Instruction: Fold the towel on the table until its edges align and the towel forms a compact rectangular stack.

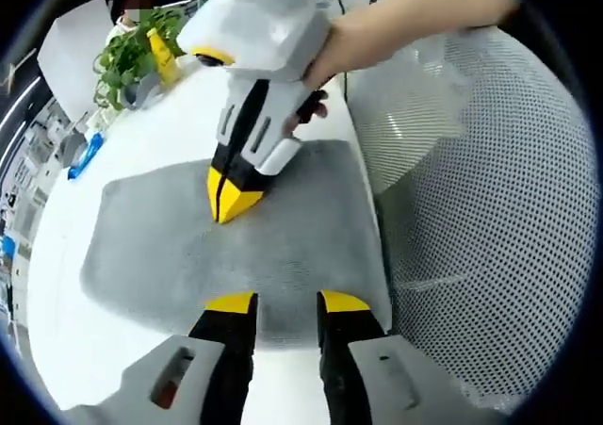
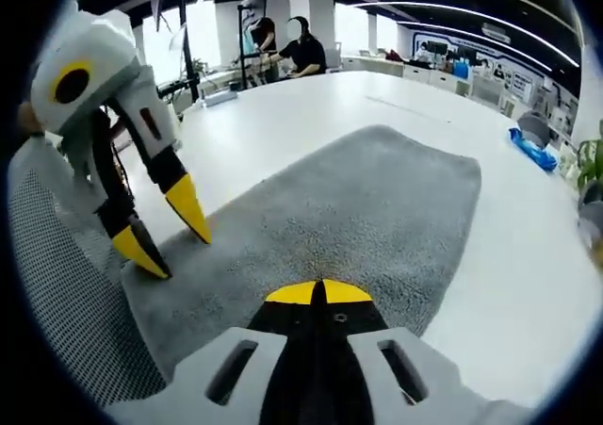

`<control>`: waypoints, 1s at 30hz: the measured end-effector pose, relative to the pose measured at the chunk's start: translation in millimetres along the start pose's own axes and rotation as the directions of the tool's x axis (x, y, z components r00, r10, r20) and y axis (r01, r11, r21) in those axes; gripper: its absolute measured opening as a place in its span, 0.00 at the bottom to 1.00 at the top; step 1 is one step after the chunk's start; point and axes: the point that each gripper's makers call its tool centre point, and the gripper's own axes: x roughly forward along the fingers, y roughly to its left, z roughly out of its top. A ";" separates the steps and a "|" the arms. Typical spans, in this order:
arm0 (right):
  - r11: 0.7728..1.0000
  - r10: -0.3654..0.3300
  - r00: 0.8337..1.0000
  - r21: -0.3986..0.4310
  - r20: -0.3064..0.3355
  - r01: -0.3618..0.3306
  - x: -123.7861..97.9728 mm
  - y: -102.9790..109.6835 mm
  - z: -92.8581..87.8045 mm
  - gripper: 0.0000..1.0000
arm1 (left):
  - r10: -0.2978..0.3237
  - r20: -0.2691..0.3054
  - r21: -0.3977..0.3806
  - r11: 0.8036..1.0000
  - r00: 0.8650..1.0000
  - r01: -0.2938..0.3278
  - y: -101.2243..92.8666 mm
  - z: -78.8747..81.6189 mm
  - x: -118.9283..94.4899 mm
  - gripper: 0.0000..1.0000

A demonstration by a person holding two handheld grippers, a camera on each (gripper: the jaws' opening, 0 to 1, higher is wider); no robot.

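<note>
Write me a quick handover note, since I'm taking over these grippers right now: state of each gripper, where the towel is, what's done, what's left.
Left gripper: jaws open, tips at the near edge of the grey towel, nothing held.
Right gripper: jaws shut, tips resting on the towel's surface; no cloth visibly pinched.
Towel: spread flat on the white table, one edge along the table edge beside the mesh chair.
Done: no fold is visible yet.
Left: grasp the edge, fold until the edges align into a compact rectangular stack.
</note>
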 end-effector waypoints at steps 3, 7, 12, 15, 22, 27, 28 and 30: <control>1.000 0.002 1.000 0.025 0.010 -0.002 -0.1 -0.7 0.0 0.00 | 0.011 -0.001 0.112 0.994 1.000 -0.011 -5.4 -3.2 -4.9 0.27; 1.000 0.011 1.000 0.028 0.018 -0.012 -0.3 -0.2 0.0 0.00 | 0.032 -0.078 0.313 0.950 0.996 -0.006 -9.5 -23.6 -18.0 0.33; 0.996 0.025 0.999 0.081 0.036 -0.028 -0.9 -1.7 0.5 0.00 | 0.048 -0.149 0.486 0.874 0.988 0.031 -13.1 -43.3 -22.1 0.39; 0.996 0.024 0.999 0.087 0.037 -0.027 -1.0 -0.3 1.1 0.00 | 0.027 -0.136 0.522 0.852 0.990 0.048 -21.0 -41.7 -22.6 0.39; 0.995 0.025 0.999 0.092 0.043 -0.029 -1.1 0.5 1.4 0.00 | 0.017 -0.139 0.541 0.839 0.990 0.062 -26.0 -39.0 -12.1 0.38; 0.994 0.030 0.999 0.101 0.043 -0.035 -0.5 0.0 1.2 0.00 | 0.015 -0.100 0.592 0.805 0.995 0.048 -32.2 -20.4 -6.3 0.38; 0.994 0.034 0.998 0.107 0.047 -0.039 -0.6 -0.4 1.1 0.00 | 0.018 -0.095 0.600 0.799 0.995 0.043 -32.0 -18.2 -3.6 0.36; 0.992 0.038 0.998 0.115 0.051 -0.043 -0.7 -0.5 1.1 0.00 | 0.021 -0.098 0.594 0.803 0.995 0.041 -29.6 -17.7 -1.0 0.30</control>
